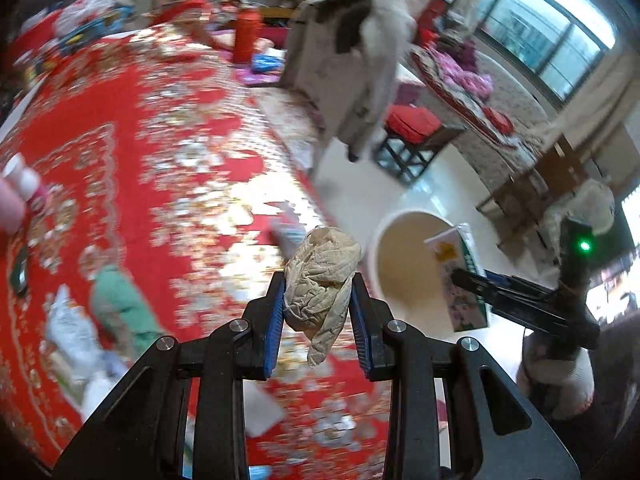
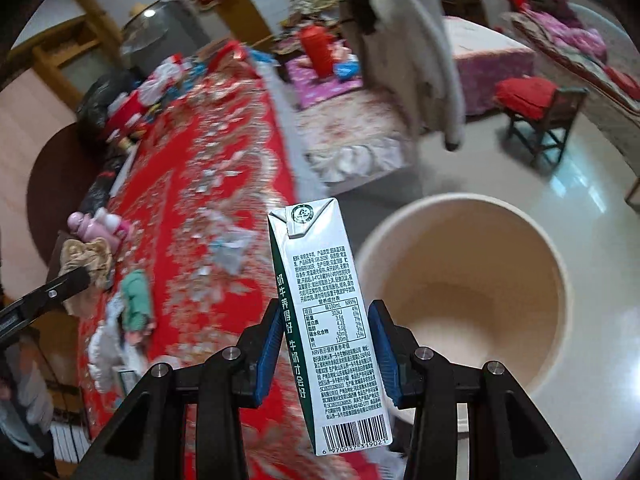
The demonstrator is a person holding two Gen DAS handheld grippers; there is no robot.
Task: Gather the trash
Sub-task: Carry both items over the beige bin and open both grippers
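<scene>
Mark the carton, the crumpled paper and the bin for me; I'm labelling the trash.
carton [image 2: 332, 320], right wrist view, printed side panel.
crumpled paper [image 1: 320, 276], left wrist view, middle of the wad.
bin [image 2: 560, 280], right wrist view, inner wall.

My left gripper [image 1: 319, 304] points steeply downward, its two blue pads [image 1: 275, 334] pressed against a crumpled wad of paper [image 1: 320, 280] held between them. My right gripper [image 2: 328, 352] is tilted downward at a similar angle, its pads [image 2: 268, 354] clamped on the long sides of a milk carton [image 2: 324, 320] that stands upright between the jaws. In the left wrist view, my right gripper [image 1: 456, 276] appears at the right edge, reaching in alongside with the carton [image 1: 460, 276]; in the right wrist view, my left gripper [image 2: 86, 274] enters from the left edge.
</scene>
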